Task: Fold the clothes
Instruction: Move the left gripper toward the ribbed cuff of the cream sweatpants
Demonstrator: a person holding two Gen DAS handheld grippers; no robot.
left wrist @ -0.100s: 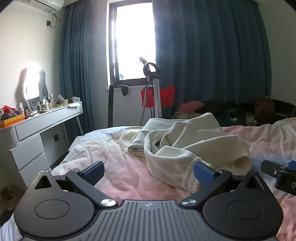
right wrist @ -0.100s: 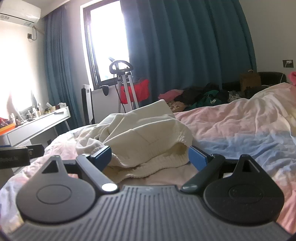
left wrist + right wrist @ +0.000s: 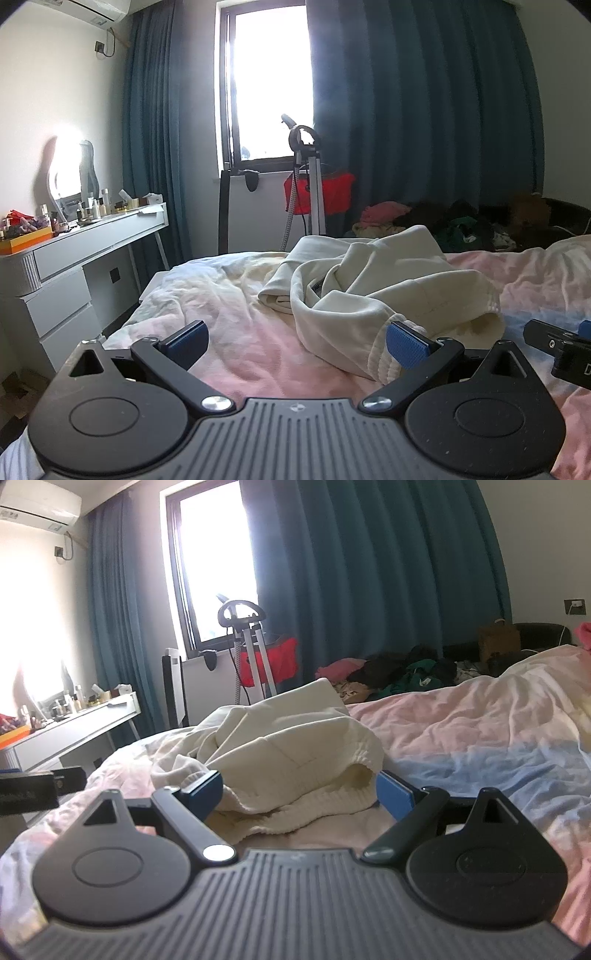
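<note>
Two hand-held grippers sit low over the bed, both spread wide and grasping nothing, and between them lies the one garment that matters: a cream sweatshirt (image 3: 388, 295) heaped on the pink, white and blue duvet (image 3: 229, 325). It is bunched, not flat, with a ribbed hem or cuff rolled toward the cameras and a dark opening showing in its folds. The left gripper (image 3: 297, 341) stands at the sweatshirt's near left edge, its right blue pad just beside the ribbed band, its left pad over bare duvet. The right gripper (image 3: 299, 794) straddles the sweatshirt's near ribbed edge (image 3: 295, 812), one pad on either side of the cloth, neither pinching it. In my judgement the garment needs spreading before any fold will hold, so each gripper would do well to take a single layer of the ribbed edge, well apart from the other, and draw it taut and flat; a bite into the heap would catch several layers at once. The fabric looks thick, soft and fleecy, slow to crease and likely to spring back, while the rib is knobbly and should give the textured pads good purchase. The duvet beneath is thin and rumpled and may drag along with it. Beyond the sweatshirt, a pile of other clothes (image 3: 399, 668) lies in front of the teal curtains (image 3: 369, 572).
</note>
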